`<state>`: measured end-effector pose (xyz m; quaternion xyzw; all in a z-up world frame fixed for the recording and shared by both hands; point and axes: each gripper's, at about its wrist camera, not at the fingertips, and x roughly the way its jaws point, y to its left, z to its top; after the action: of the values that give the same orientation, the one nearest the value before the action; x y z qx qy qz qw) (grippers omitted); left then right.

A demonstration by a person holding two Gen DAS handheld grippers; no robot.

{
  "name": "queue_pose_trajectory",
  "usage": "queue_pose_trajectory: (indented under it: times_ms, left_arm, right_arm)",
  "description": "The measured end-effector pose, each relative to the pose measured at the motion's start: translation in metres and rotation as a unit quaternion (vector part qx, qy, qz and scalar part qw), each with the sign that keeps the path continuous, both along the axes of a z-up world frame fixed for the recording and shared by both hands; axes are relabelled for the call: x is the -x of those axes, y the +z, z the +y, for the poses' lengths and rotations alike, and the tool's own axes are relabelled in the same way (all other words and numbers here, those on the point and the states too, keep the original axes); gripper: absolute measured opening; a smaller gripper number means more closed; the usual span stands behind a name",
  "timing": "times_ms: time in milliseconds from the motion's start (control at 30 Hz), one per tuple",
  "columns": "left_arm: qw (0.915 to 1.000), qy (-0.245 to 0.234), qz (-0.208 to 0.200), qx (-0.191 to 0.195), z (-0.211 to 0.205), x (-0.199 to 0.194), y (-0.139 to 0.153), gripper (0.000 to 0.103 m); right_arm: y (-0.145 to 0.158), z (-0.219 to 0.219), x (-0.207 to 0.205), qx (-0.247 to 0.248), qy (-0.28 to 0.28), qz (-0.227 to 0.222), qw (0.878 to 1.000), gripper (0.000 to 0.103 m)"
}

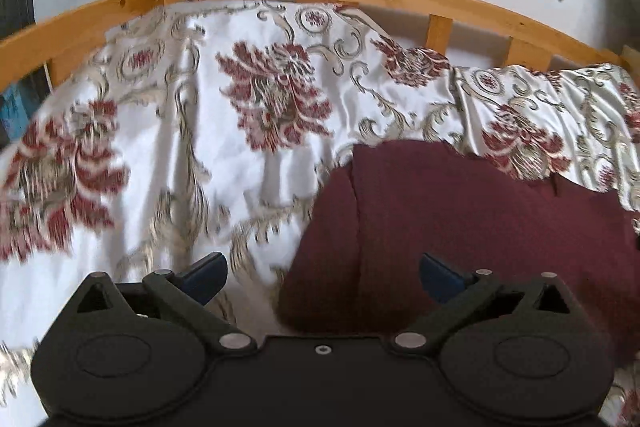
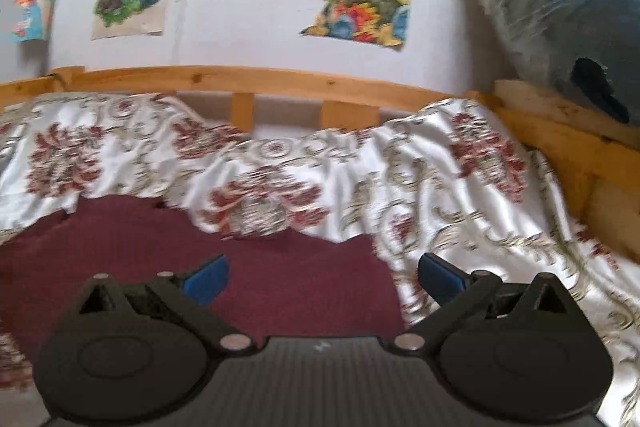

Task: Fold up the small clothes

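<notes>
Left wrist: my left gripper (image 1: 323, 277) jaws wide apart, nothing btwn them. Maroon garment (image 1: 460, 227) lies flat on floral bedspread (image 1: 160, 155), below and right of the tips. Right wrist: my right gripper (image 2: 323, 277) also spread wide, empty; garment (image 2: 200, 247) under left finger. Wooden bed rail (image 2: 248, 79) behind.

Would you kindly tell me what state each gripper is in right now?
Left gripper: open, holding nothing, above the maroon garment.
Right gripper: open, holding nothing.
</notes>
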<state>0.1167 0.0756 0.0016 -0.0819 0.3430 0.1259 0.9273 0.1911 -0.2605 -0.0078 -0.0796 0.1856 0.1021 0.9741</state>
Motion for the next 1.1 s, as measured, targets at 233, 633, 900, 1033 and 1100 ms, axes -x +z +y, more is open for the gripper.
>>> queue_pose_trajectory:
  times_ms: [233,633,900,1033,1100]
  left_arm:
    - [0.9986,-0.001,0.032,0.041,0.006,0.006,-0.027,0.102]
    - [0.9927,0.008,0.059,0.106,0.016,-0.005,-0.042,0.102]
    - [0.9885,0.016,0.071,0.132,0.020,-0.023,-0.056,0.102]
    - [0.9883,0.025,0.067,0.134,0.020,-0.027,-0.057,0.102]
    - [0.9882,0.030,0.067,0.135,0.020,-0.027,-0.057,0.102]
  right_arm:
    - [-0.009,0.047,0.018,0.021,0.052,0.022,0.998,0.103]
    - [-0.037,0.088,0.028,0.057,0.087,0.053,0.993,0.103]
    - [-0.059,0.089,0.024,0.054,0.082,0.089,0.991,0.103]
    - [-0.062,0.090,0.026,0.056,0.079,0.086,0.992,0.103]
    - [-0.064,0.091,0.027,0.060,0.078,0.082,0.992,0.103]
